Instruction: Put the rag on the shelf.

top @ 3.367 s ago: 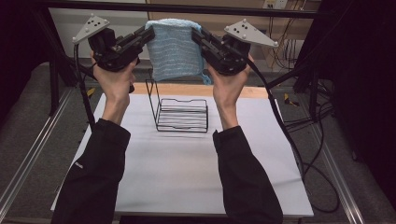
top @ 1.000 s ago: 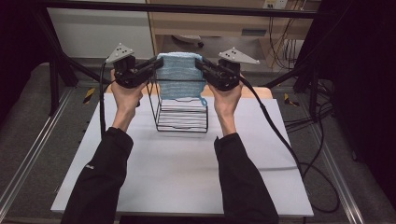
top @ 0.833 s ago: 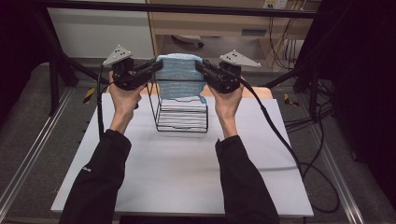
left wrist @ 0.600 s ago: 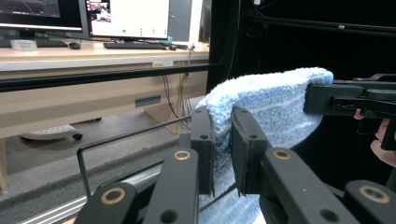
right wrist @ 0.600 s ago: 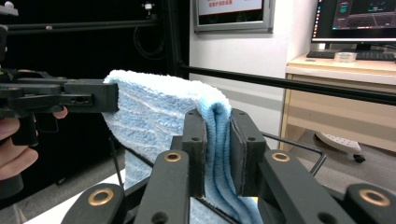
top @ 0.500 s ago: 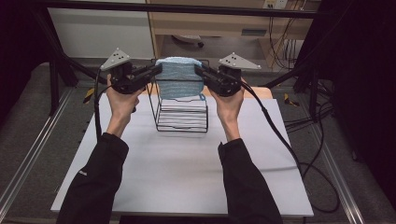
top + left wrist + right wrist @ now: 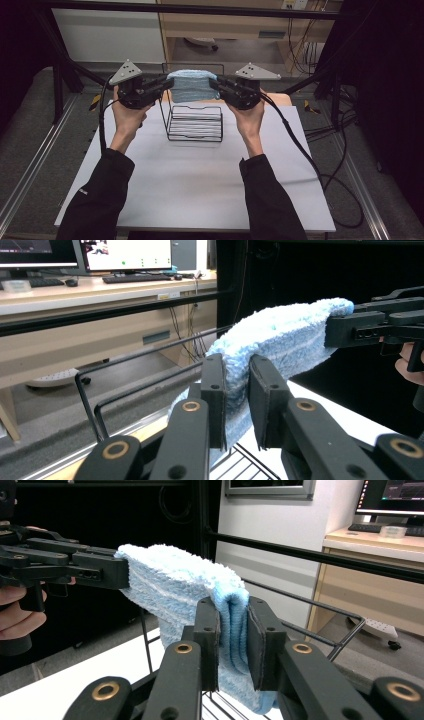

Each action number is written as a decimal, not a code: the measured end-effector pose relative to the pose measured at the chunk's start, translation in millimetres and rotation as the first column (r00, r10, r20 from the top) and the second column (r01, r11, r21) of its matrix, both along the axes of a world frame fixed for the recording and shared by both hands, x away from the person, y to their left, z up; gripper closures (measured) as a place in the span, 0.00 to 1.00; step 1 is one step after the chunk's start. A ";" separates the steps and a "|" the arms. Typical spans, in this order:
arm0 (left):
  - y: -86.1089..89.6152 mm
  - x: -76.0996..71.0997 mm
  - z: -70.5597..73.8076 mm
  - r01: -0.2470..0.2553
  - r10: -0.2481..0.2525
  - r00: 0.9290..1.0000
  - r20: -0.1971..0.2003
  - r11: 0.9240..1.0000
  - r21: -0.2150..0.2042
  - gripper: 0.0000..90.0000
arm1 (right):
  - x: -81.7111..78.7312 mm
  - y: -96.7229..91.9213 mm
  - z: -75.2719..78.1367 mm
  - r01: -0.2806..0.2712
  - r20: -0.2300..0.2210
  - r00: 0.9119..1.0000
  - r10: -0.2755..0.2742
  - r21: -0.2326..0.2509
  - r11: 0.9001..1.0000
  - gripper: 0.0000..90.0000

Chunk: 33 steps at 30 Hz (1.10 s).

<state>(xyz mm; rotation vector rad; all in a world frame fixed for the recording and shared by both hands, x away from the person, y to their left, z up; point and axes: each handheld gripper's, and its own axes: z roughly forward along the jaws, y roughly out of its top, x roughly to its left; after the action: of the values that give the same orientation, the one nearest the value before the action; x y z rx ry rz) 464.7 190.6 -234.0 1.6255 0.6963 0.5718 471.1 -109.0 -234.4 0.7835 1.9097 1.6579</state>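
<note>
1 folded blue towel [image 7: 191,86] above wire rack [image 7: 194,123], between 2 fingers.

**Colours and patterns on the table**

The folded towel [image 7: 192,86] is light blue, with some paler stripes across its fluffy surface. The left gripper [image 7: 235,400] and the right gripper [image 7: 232,640] are black, with brass-coloured rings at the joints, and each carries a grey triangular plate [image 7: 126,71]. The wire rack [image 7: 195,125] is black. The table [image 7: 190,185] is white. The sleeves [image 7: 100,200] are black.
</note>
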 end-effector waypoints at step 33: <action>-8.0 -4.1 15.0 -0.010 0.016 0.976 -0.215 0.999 0.033 0.95 | -10.1 0.5 -14.9 -0.041 -0.005 0.999 0.041 -0.051 0.998 0.74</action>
<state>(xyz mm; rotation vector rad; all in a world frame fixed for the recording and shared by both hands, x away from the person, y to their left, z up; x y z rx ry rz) 460.7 182.6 -219.1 1.7296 0.8615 0.4207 461.0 -108.6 -249.3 0.7326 1.9746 1.6259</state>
